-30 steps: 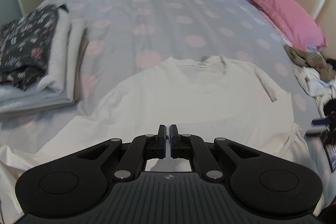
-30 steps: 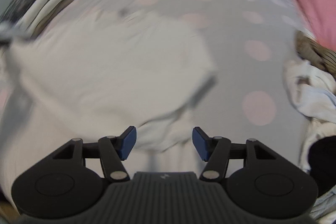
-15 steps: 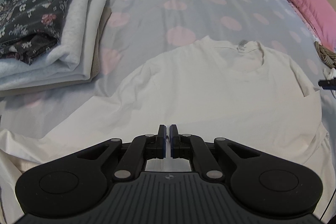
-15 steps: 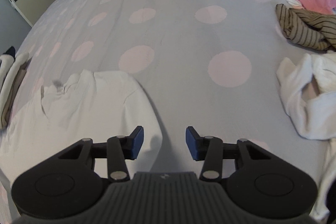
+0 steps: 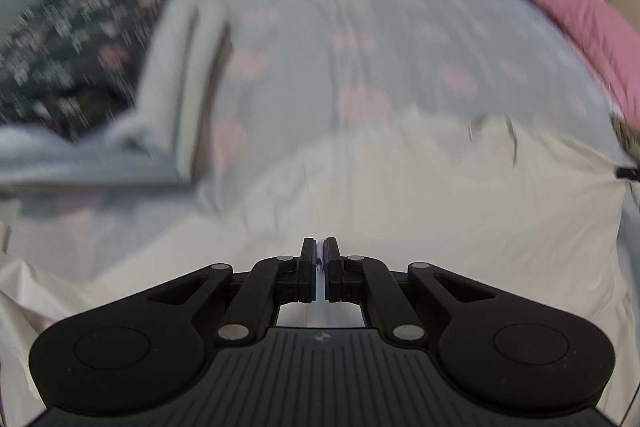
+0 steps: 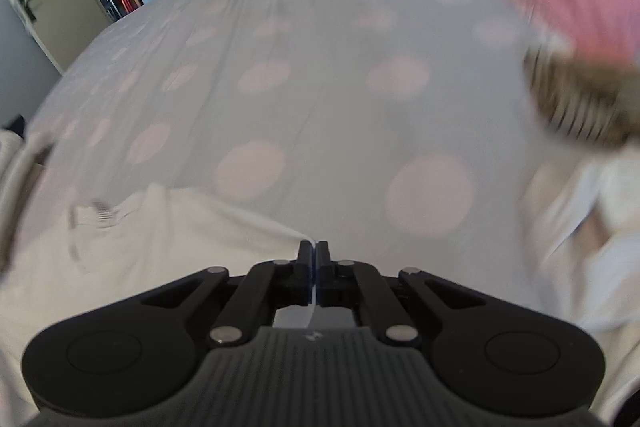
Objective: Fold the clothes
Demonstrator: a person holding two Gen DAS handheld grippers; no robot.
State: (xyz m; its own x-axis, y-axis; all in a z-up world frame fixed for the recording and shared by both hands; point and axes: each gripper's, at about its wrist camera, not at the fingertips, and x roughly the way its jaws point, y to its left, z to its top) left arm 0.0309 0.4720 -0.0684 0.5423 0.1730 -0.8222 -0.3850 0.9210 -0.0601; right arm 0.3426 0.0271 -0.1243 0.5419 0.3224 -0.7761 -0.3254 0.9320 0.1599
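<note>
T-shirt (image 5: 420, 195) — pinched in both closed jaws

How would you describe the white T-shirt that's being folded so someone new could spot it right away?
On the grey bedspread with pink dots, look at the near edge. The plain white T-shirt lies spread flat there, collar away from the cameras, pinched by both grippers. Unlike the folded stack to its left, it is unfolded.

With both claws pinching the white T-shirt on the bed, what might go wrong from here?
1. Each claw, left and right, seems to hold only a thin edge of the white T-shirt; a quick lift might pull it free.
2. The unfolded white garment lies near the right claw and could be swept along.
</note>
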